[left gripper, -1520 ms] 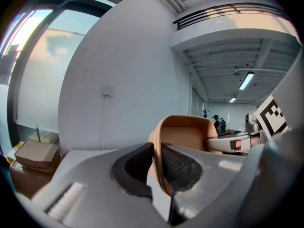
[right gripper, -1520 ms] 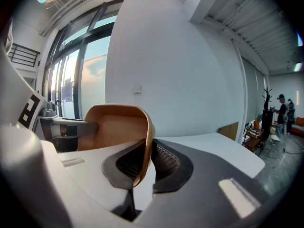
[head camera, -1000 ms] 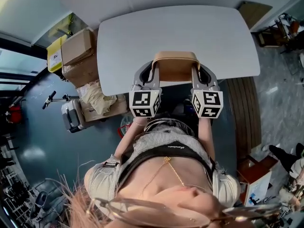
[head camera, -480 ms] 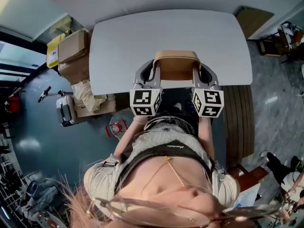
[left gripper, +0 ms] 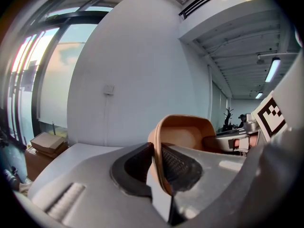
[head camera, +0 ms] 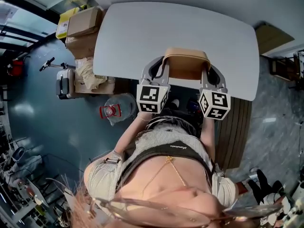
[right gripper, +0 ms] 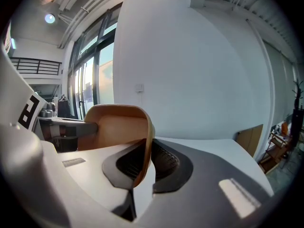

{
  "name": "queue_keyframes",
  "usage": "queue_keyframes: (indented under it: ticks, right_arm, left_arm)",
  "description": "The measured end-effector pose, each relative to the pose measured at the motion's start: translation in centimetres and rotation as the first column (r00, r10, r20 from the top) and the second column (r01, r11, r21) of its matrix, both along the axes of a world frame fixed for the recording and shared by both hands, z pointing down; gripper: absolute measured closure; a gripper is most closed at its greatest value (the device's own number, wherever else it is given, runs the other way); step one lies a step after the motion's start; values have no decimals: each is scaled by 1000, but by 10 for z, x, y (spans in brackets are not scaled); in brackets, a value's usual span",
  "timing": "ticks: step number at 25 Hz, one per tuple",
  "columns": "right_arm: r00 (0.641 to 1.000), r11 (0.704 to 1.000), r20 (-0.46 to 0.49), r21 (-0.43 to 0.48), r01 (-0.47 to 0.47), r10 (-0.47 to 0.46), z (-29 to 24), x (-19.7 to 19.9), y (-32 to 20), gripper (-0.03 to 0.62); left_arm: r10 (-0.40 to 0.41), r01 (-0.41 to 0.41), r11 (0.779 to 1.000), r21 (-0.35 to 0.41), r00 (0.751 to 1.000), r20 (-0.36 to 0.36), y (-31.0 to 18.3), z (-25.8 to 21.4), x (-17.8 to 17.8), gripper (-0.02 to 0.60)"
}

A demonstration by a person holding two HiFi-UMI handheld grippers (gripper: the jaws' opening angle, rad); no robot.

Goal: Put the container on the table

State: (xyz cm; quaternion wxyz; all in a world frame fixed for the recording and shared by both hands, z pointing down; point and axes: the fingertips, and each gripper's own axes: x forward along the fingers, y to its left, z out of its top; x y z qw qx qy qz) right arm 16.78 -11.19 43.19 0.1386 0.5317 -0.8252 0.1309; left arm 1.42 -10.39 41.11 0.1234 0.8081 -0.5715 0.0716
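Observation:
A tan open container (head camera: 186,63) hangs between my two grippers over the near edge of the grey table (head camera: 142,32). My left gripper (head camera: 165,66) is shut on the container's left wall, and its rim (left gripper: 158,163) is pinched between the black pads. My right gripper (head camera: 205,68) is shut on the right wall, with that rim (right gripper: 146,151) clamped in the same way. In each gripper view the opposite gripper shows past the container's hollow inside (left gripper: 183,134). Whether the container's base touches the table is hidden.
The rounded grey table top (right gripper: 209,148) stretches ahead to a white wall. Cardboard boxes (head camera: 83,27) and a yellow box (head camera: 65,26) stand at the table's left end, with a grey case (head camera: 65,83) and a crumpled bag on the blue floor. A wooden board (head camera: 272,36) lies right.
The head view has shifted, so the table and the floor clutter sit differently in frame. Both grippers with the container have edged slightly right and down in the picture, their grip unchanged.

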Motion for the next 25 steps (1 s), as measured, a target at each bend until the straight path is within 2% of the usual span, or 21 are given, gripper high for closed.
queue_keyframes:
  ticks: [6,17,25]
  right_arm:
    - [1000,1000,6,-3,-9,9,6,-17,-18,543]
    - [983,983,-16,19,-182,183,-5,-20,-49,545]
    - [971,971,-29,31,-237,237,0,-56,-69,546]
  left_arm:
    - [7,-7,1000,-12,1000,4,-20,7,-17,549]
    - [179,-179,984,14,984,-25,-75,-2,-19,549]
    - [231,-231,973,15,972,-43,-103,7,-55,549]
